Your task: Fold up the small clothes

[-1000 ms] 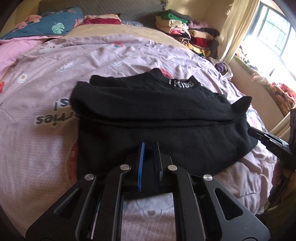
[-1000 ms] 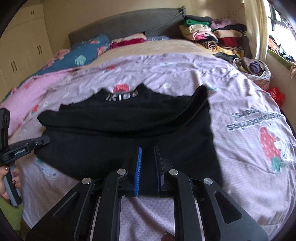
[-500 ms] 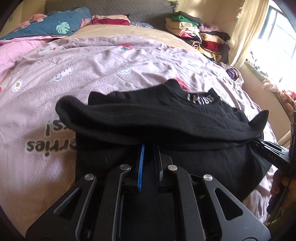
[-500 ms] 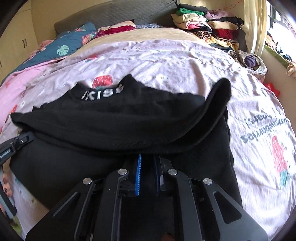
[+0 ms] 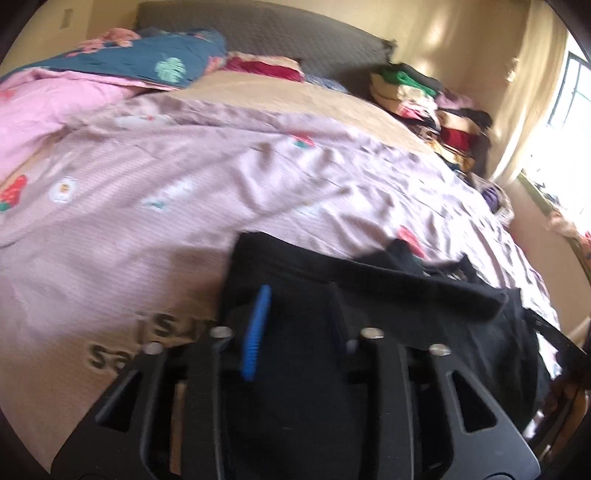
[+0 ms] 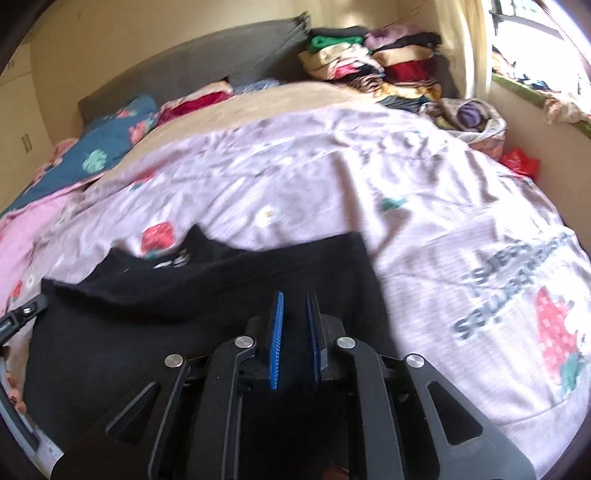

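A wide bed [image 6: 332,177] is filling most of the room, lying under a lilac strawberry-print sheet [image 5: 229,192] with a beige cover [image 5: 295,96] further up. A grey padded headboard [image 5: 266,33] is standing against cream walls [image 6: 147,33]. A teal floral pillow [image 6: 110,144] and a pink quilt [image 5: 48,110] are resting near the head. A pile of folded clothes [image 6: 373,62] is sitting in the far corner. Daylight is pouring through a window [image 5: 570,92] beside a pale curtain [image 5: 528,96]. Cupboard doors [image 6: 20,122] are showing on the other side.
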A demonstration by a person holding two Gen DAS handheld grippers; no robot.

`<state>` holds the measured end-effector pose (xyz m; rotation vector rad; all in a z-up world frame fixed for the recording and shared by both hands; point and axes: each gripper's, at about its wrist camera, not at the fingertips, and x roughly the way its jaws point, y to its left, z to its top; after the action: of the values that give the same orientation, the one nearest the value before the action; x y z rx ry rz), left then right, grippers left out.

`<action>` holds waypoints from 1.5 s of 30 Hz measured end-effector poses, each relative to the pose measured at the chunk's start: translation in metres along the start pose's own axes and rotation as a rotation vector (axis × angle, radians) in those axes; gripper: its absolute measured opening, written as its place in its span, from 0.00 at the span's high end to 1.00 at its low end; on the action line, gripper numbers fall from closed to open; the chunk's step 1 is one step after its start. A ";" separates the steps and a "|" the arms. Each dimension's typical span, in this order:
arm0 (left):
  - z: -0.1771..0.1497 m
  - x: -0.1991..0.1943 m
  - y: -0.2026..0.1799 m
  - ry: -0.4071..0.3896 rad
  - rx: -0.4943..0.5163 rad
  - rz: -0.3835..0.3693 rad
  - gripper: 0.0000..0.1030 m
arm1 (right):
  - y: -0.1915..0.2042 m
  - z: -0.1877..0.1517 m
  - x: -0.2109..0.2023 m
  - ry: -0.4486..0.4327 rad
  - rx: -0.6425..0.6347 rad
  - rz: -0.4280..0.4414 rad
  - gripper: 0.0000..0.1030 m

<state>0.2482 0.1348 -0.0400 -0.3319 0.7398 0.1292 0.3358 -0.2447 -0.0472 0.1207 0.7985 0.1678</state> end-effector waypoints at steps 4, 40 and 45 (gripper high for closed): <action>0.001 0.001 0.019 0.001 -0.038 0.075 0.45 | -0.021 0.004 0.005 0.017 0.014 -0.029 0.46; 0.004 0.002 0.017 -0.044 -0.011 0.043 0.96 | -0.027 0.012 0.008 -0.021 -0.048 -0.038 0.93; 0.003 0.001 0.016 -0.032 -0.005 0.059 0.93 | -0.030 0.007 0.005 -0.012 -0.047 -0.070 0.92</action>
<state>0.2473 0.1507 -0.0431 -0.3122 0.7178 0.1913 0.3478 -0.2730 -0.0511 0.0494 0.7852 0.1197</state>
